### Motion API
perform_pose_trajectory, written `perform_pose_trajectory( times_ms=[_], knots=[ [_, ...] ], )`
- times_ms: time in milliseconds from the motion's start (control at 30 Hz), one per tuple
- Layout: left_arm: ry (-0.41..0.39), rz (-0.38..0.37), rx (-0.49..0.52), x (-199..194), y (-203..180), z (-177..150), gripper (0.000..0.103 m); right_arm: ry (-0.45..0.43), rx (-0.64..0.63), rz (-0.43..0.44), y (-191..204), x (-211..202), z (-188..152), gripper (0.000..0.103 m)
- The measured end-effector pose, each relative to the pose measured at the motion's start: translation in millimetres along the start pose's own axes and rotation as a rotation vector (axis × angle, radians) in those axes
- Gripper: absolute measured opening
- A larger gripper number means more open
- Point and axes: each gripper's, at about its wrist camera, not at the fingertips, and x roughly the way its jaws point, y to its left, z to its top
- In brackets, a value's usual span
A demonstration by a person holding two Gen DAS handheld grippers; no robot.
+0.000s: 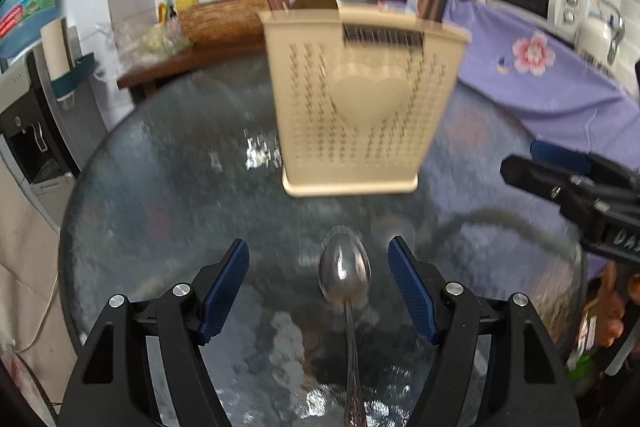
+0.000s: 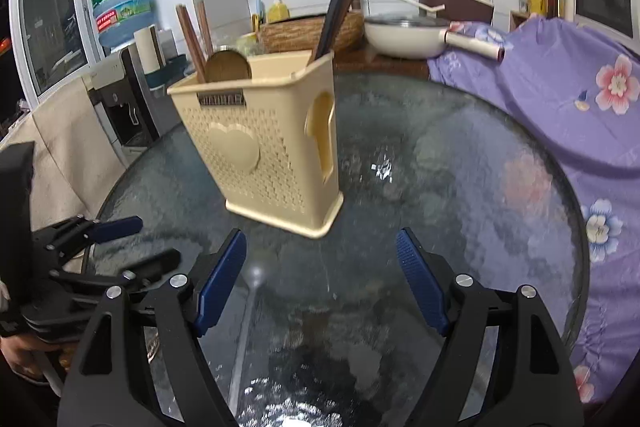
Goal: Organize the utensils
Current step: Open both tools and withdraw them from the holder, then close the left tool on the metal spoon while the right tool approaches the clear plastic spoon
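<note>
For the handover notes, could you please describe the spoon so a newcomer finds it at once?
Start at the round glass table and its beige holder. Nearer than the holder lies the metal spoon, bowl towards it, the only utensil lying flat on the glass.

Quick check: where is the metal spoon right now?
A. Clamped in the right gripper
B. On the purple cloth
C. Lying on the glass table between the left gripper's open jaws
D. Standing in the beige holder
C: the spoon lies on the glass table between the open pads of the left gripper, which do not touch it.
</note>
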Motion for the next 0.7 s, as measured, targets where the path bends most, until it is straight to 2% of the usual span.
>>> perform_pose_trajectory(
  times_ms=[133,233,700],
  knots=[
    [0.056,0.026,0.047,19,-11,-13,0.069,0.028,0.016,0.008,-2,3,-9,0.077],
    [0.076,0.032,0.039,26,-11,-17,0.068,0.040,0.011,0.009,-1,3,-14,0.077],
    [0.125,0.019,0.029,49,-16,-10,0.050,0.068,-0.003,0.025,7,3,-26,0.077]
  ],
)
